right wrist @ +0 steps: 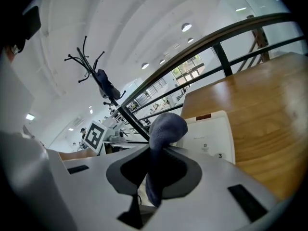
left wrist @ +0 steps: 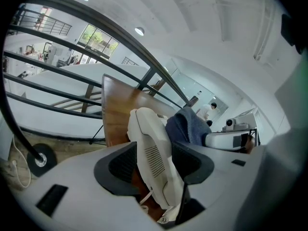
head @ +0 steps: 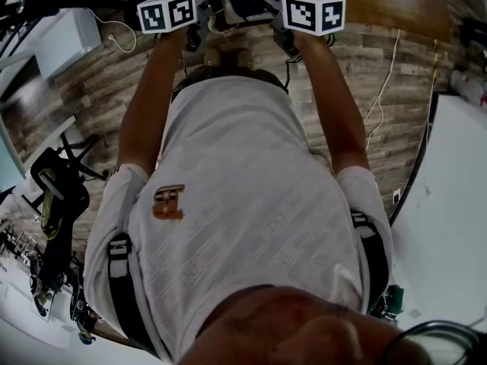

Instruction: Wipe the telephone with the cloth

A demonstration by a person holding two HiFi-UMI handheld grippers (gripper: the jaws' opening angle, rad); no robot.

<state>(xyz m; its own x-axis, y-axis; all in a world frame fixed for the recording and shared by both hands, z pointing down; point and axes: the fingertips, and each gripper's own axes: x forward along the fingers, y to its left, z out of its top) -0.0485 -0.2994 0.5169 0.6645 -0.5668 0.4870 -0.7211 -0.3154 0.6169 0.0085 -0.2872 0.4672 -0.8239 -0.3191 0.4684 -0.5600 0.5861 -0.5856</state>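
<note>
Two grippers, both loaded. In the left gripper view my left gripper (left wrist: 154, 163) is clamped across the middle of the white telephone handset (left wrist: 151, 153), which stands nearly upright in the centre of the frame, slotted face toward the camera. A white cord (left wrist: 146, 198) leaves its lower end. In the right gripper view my right gripper (right wrist: 155, 172) pinches the blue cloth (right wrist: 161, 143), and a rounded fold bulges out past the jaws at centre frame. Just behind that fold sits the white telephone base (right wrist: 211, 138) on the wooden table (right wrist: 260, 109), which fills the right of the frame.

The head view tells me little: the marker cubes (head: 166, 12) sit at the top edge and a white shirt (head: 251, 204) fills the rest.

I judge the handset to be light, hollow, rigid plastic, smooth enough to twist in the pads if I rub hard. The mid-shaft hold looks right, since it leaves both ends free to wipe. The cord may tug as I turn it. The cloth is soft and limp, so only the bunched fold near the jaws should give me any pressure. I would wipe with that.
</note>
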